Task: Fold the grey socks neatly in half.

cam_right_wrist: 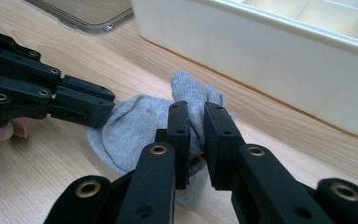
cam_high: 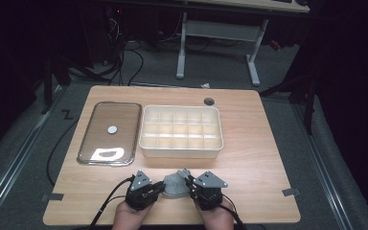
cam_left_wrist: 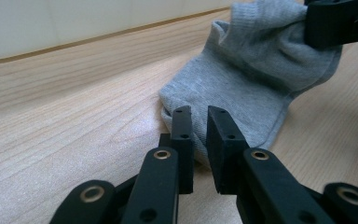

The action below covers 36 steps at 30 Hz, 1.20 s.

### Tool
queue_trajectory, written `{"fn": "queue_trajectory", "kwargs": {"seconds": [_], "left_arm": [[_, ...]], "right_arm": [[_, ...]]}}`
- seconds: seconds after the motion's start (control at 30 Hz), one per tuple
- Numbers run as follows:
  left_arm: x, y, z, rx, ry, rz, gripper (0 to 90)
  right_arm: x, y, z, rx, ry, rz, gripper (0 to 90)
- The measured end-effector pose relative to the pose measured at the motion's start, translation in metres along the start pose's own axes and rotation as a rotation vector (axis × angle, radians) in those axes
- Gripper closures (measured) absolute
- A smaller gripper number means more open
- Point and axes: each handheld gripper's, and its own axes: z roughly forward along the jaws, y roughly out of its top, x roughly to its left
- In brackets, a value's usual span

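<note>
A small grey sock (cam_high: pixel 175 184) lies crumpled on the wooden table near its front edge, between my two grippers. My left gripper (cam_high: pixel 162 188) comes at it from the left. In the left gripper view its jaws (cam_left_wrist: pixel 199 112) stand close together with the sock's (cam_left_wrist: pixel 242 84) near edge pinched between them. My right gripper (cam_high: pixel 188 184) comes from the right. In the right gripper view its jaws (cam_right_wrist: pixel 196 108) are shut on a bunched fold of the sock (cam_right_wrist: pixel 135 130), lifting that part slightly, and the left gripper (cam_right_wrist: pixel 100 109) bites the sock's far end.
A white divided storage box (cam_high: pixel 181 150) stands just behind the sock, its near wall (cam_right_wrist: pixel 261 60) close to the grippers. A clear flat lid (cam_high: pixel 84 139) with a small white disc (cam_high: pixel 112 129) lies to the box's left. A round cable hole (cam_high: pixel 209 101) sits at the table's back.
</note>
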Motion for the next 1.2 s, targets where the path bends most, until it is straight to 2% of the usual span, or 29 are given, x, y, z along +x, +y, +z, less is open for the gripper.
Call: {"fn": "queue_trajectory", "kwargs": {"seconds": [0.37,0.5,0.77,1.07,1.2], "left_arm": [[0.000,0.000,0.000,0.002,-0.003,0.003,81.9],[0.000,0.000,0.000,0.004,-0.003,0.004,82.0],[0.000,0.000,0.001,0.006,-0.004,0.004,82.0],[-0.001,0.000,0.001,0.007,-0.004,0.006,82.0],[-0.001,0.000,0.001,0.007,-0.003,0.006,81.9]], "right_arm": [[0.016,0.005,0.013,-0.001,0.034,-0.030,82.0],[0.020,0.005,0.020,0.019,0.042,-0.051,81.9],[0.024,-0.002,0.031,0.048,0.057,-0.052,81.7],[0.029,-0.007,0.039,0.050,0.081,-0.053,80.7],[0.028,-0.007,0.038,0.046,0.093,-0.045,77.3]]}}
